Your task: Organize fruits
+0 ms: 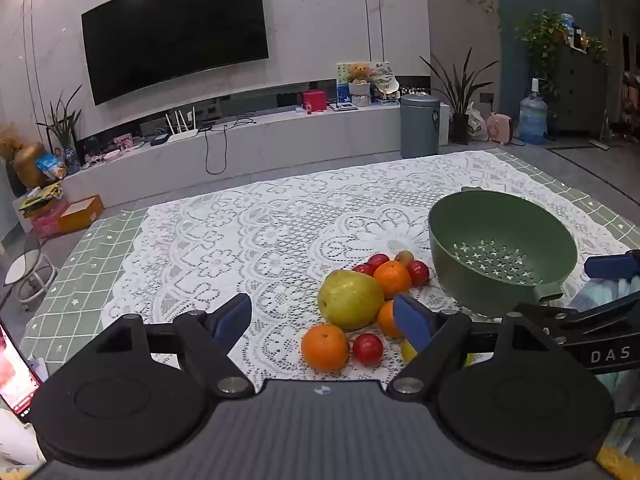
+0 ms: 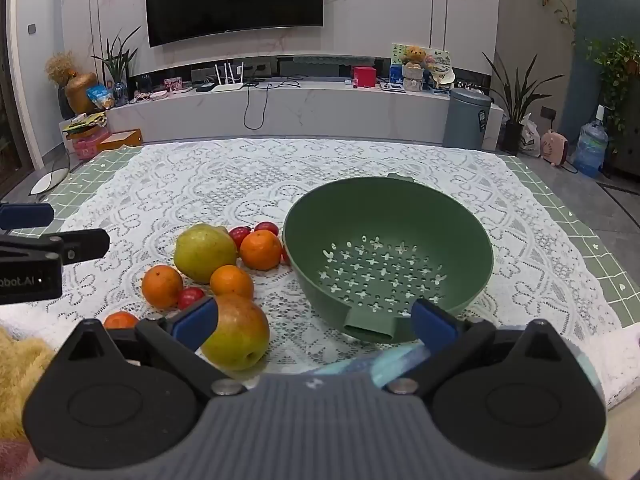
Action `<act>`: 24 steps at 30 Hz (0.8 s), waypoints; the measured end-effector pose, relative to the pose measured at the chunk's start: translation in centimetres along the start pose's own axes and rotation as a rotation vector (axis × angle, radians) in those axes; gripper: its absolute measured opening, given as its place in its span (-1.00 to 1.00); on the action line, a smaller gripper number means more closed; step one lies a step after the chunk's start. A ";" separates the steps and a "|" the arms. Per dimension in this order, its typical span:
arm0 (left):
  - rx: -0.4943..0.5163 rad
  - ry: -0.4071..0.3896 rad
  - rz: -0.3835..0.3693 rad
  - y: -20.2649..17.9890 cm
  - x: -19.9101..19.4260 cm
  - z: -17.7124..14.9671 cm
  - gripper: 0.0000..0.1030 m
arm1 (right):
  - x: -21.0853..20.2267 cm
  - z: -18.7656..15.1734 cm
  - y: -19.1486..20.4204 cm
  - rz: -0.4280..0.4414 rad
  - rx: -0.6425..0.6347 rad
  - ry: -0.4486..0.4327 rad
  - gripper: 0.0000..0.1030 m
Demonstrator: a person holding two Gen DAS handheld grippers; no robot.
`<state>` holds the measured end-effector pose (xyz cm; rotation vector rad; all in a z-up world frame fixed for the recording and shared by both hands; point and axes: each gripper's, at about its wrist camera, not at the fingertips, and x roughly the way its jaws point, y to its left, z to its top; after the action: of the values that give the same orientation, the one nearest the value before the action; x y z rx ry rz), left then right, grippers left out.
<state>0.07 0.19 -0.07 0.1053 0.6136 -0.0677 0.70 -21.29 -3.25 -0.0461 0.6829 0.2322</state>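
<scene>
Fruit pile (image 1: pixel 360 304) sits on lace cloth (image 1: pixel 240 240), just ahead of left gripper (image 1: pixel 322 320); jaws wide apart, nothing held. Green pear (image 1: pixel 349 299) is centre of pile, w/ oranges & small red fruits round it. Colander (image 2: pixel 384 256) lies dead ahead of right gripper (image 2: pixel 316 322), empty, tipped twd it. Right jaws also spread, gripping nothing; reddish pear (image 2: pixel 237 334) is just beside its left finger.
</scene>
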 end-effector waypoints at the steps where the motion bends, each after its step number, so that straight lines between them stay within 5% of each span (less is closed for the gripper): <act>1: 0.001 0.002 -0.006 0.0 0.0 0.0 0.83 | 0.0 0.0 0.0 -0.003 -0.004 0.001 0.93; 24: 0.008 -0.010 0.018 -0.2 -0.6 0.1 0.82 | 0.0 -0.1 0.2 -0.007 -0.010 0.001 0.93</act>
<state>-0.43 -0.01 0.32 0.1182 0.6024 -0.0530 0.63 -21.14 -3.34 -0.0588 0.6829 0.2287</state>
